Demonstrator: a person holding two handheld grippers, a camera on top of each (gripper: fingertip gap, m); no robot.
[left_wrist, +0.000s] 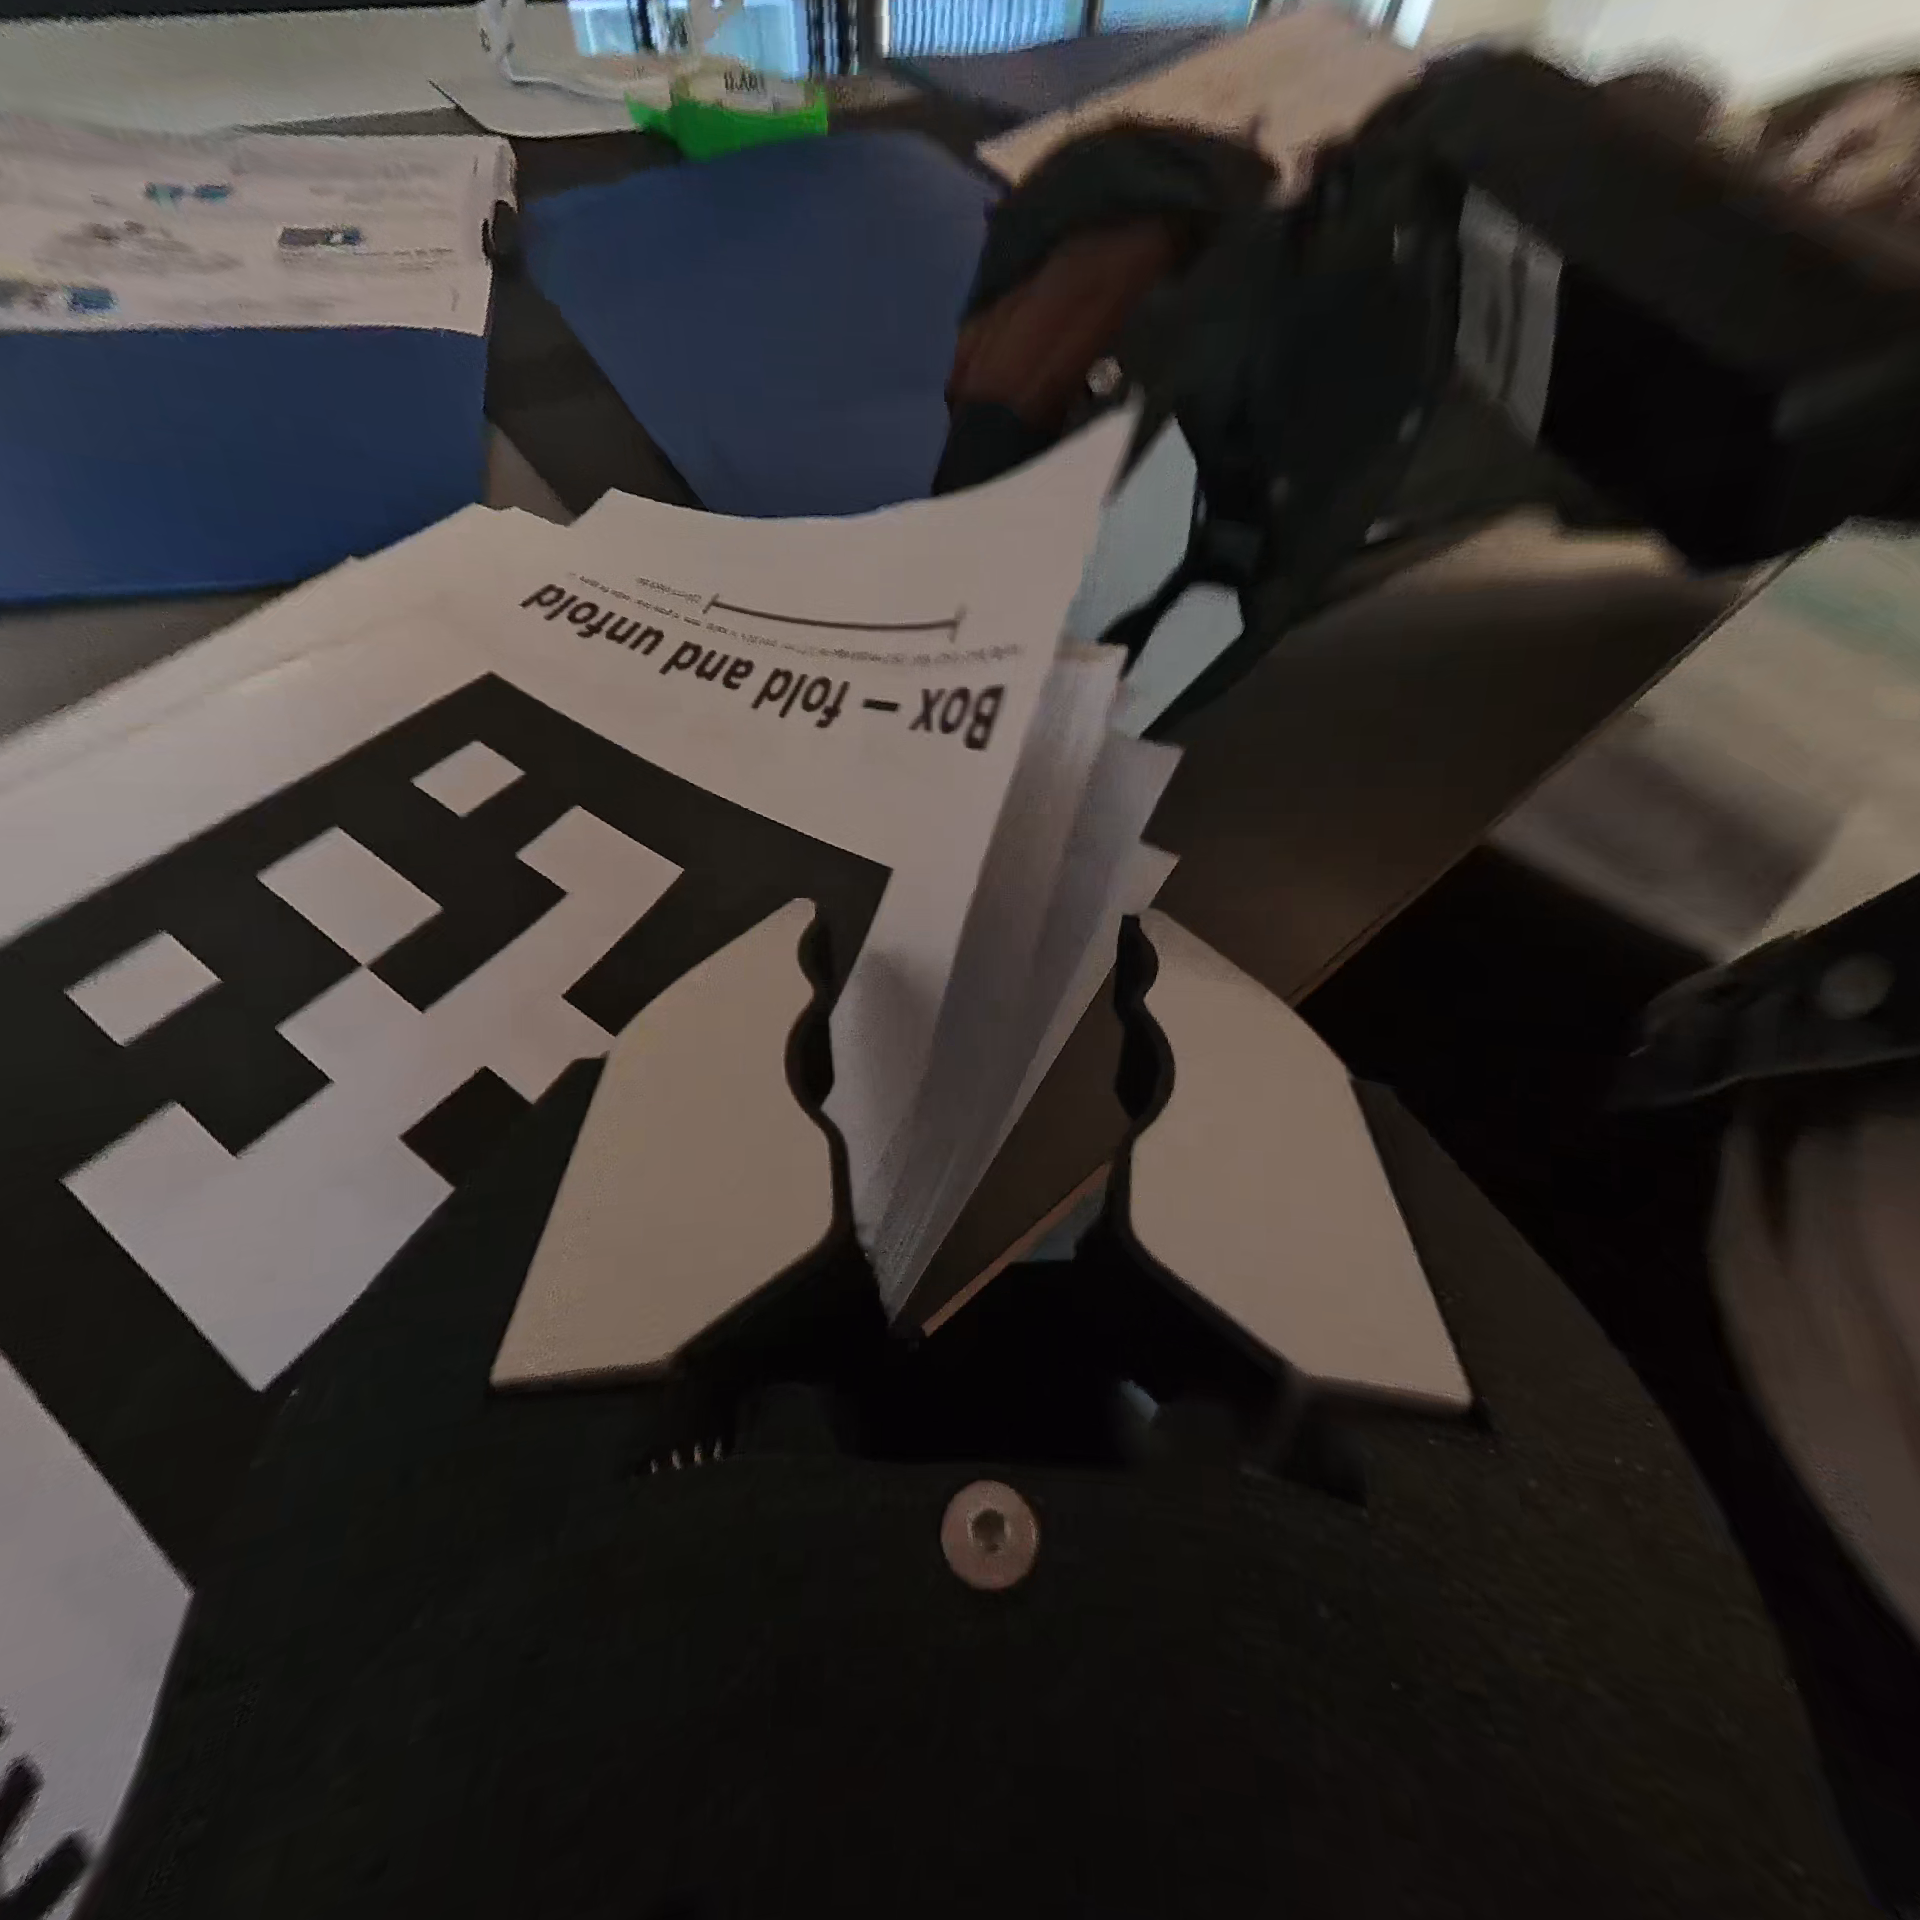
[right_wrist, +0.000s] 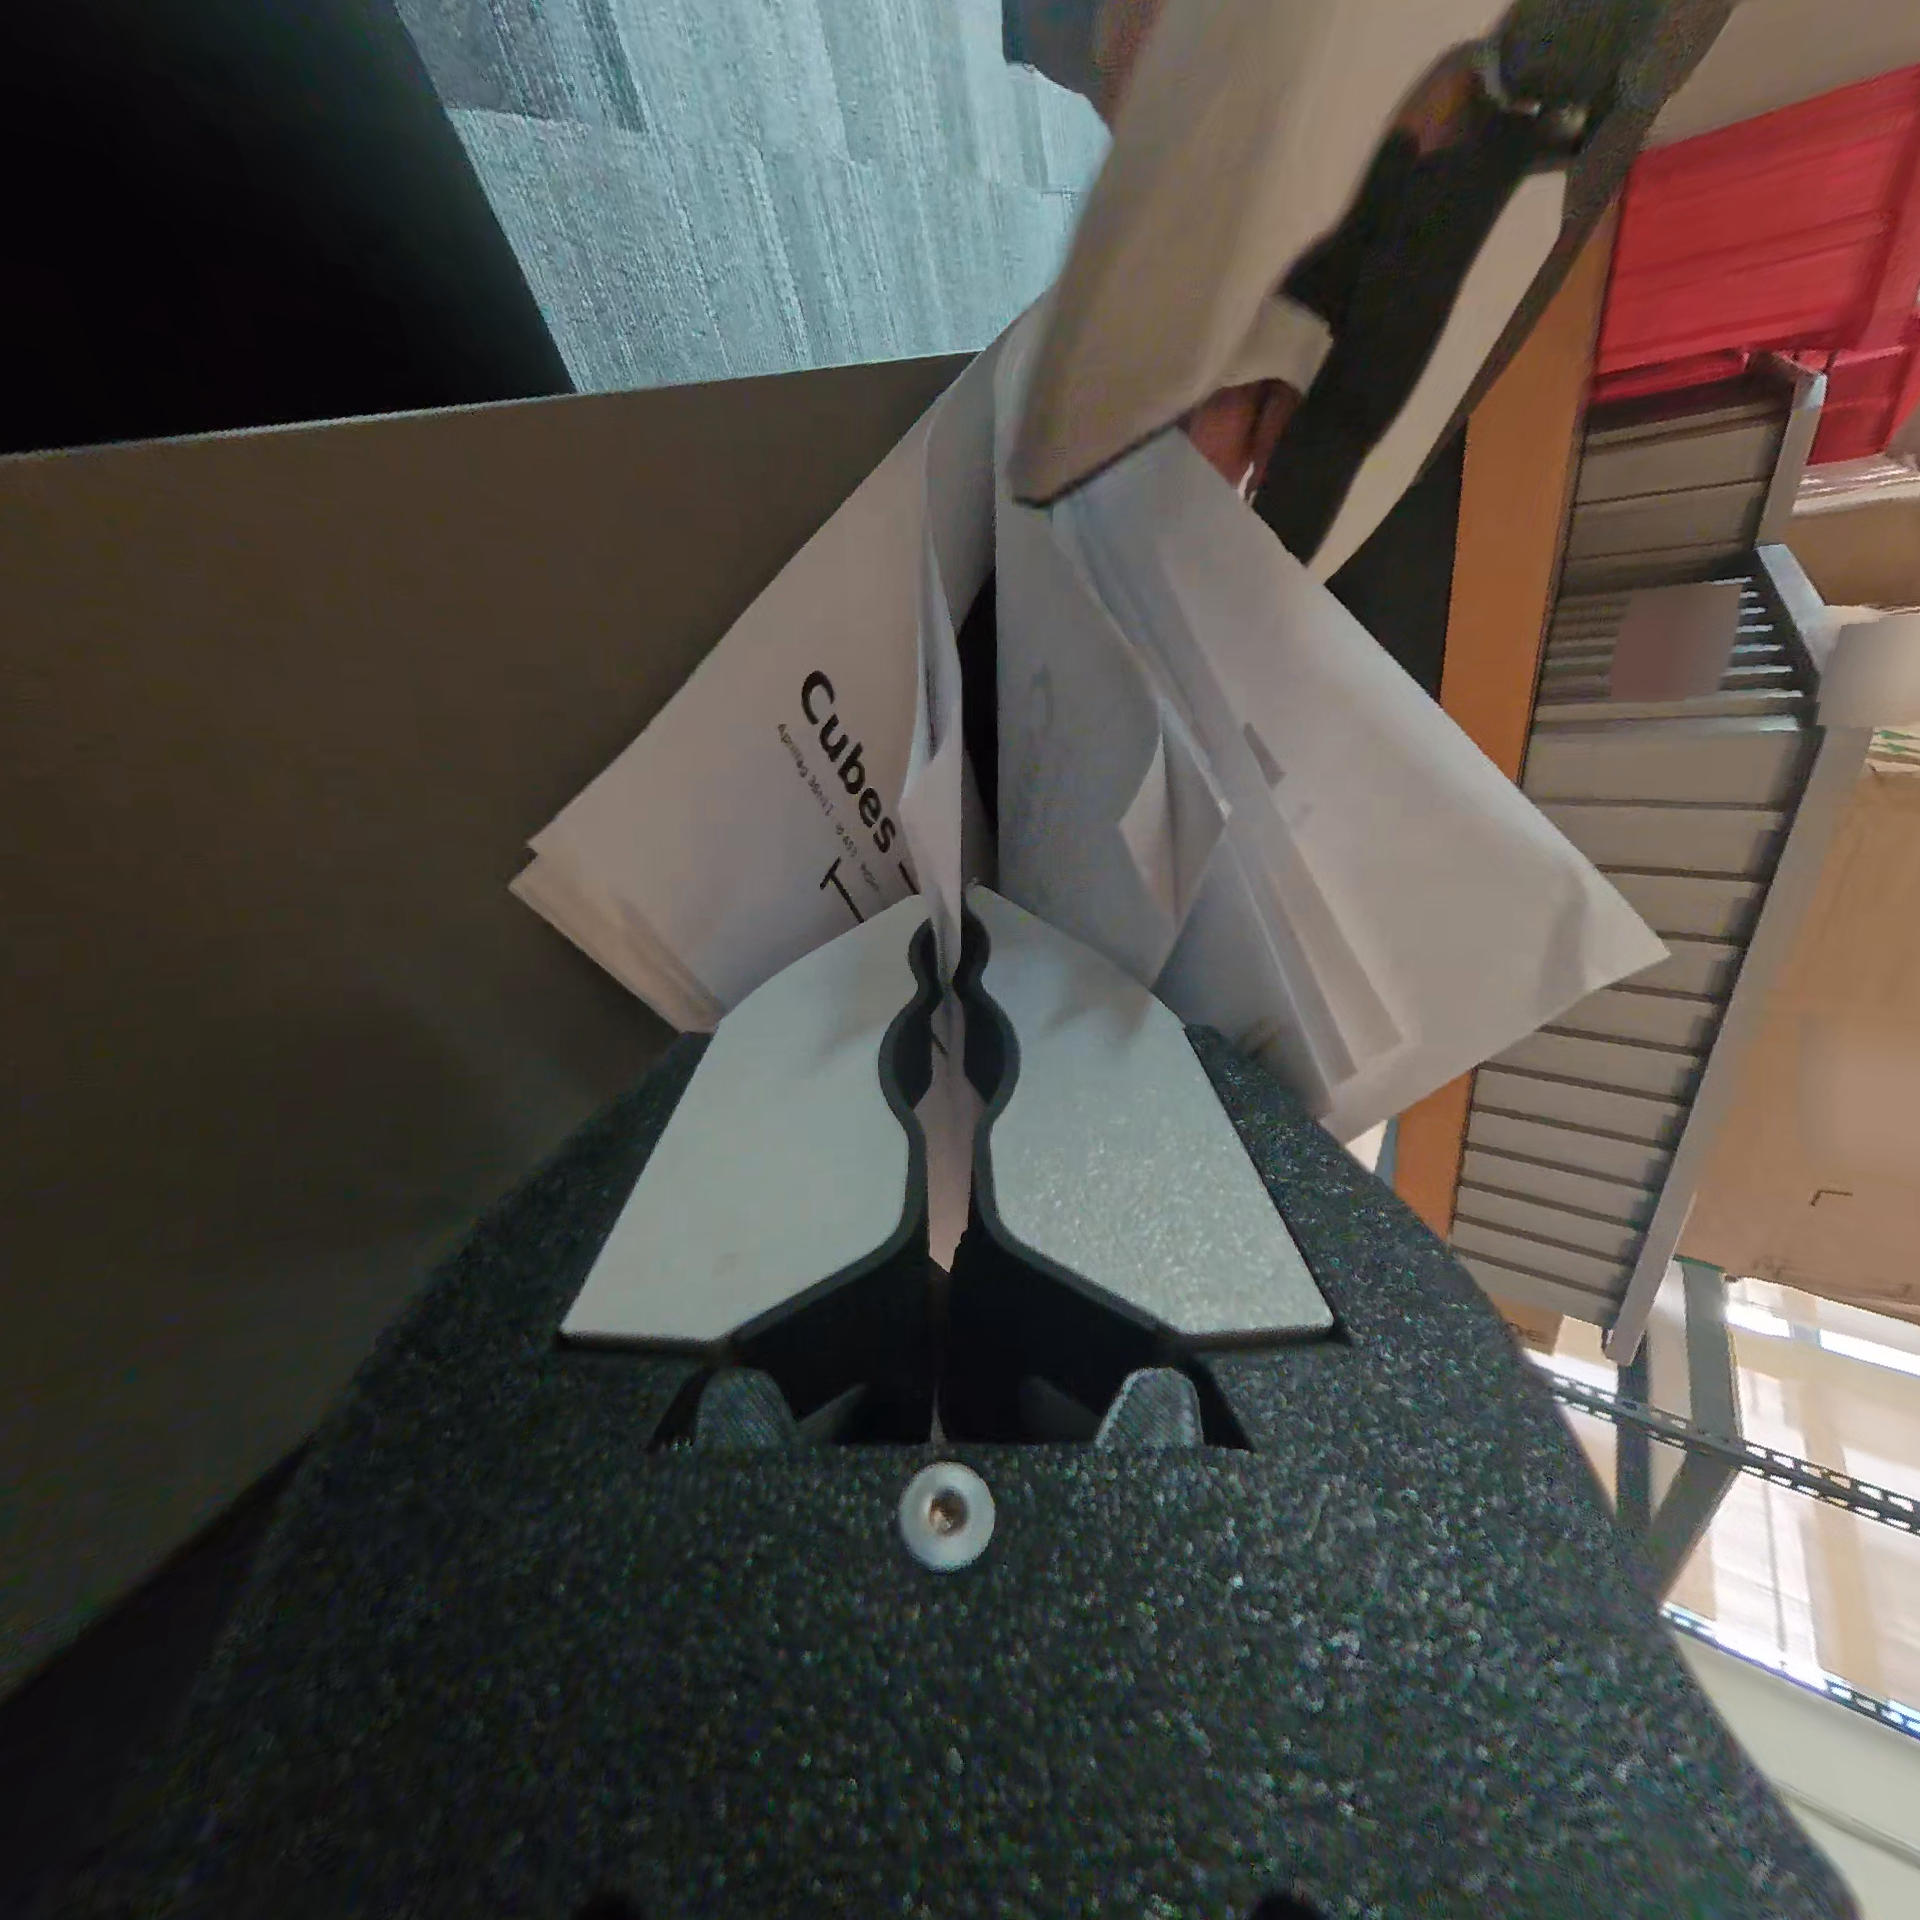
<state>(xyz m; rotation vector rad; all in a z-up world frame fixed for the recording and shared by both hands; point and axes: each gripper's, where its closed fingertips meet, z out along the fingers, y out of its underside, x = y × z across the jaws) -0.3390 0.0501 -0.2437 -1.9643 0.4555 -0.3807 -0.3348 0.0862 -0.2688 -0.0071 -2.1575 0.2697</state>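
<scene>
Here, a thick stack of printed paper sheets (left_wrist: 966, 1060) is being held corner-first between the spread fingers of the left gripper (left_wrist: 977, 935); whether those fingers are actually pressing on it cannot be told, since a gap is showing on the right side. The stack is being fanned, its top sheet (left_wrist: 582, 831) (the one bearing a large black-and-white square marker) lying flat to the left while the remaining pages are standing nearly on edge. Judging by that split, the sheets are being parted so that one can be reached separately.

In the right wrist view, a single sheet (right_wrist: 951, 1039) is being pinched by the right gripper (right_wrist: 954, 935), its fingers pressed together on the paper's edge. The rest of the stack (right_wrist: 1299, 831) is being left hanging in loose folds beyond it, beside a grey-brown panel (right_wrist: 312, 779).

Room is being limited: the panel is lying close on one side, and a blue box (left_wrist: 239, 457) and scattered papers (left_wrist: 239, 239) are lying well apart on the dark table (left_wrist: 582, 384). The other gripper, blurred, is seen at upper right of the left wrist view.
</scene>
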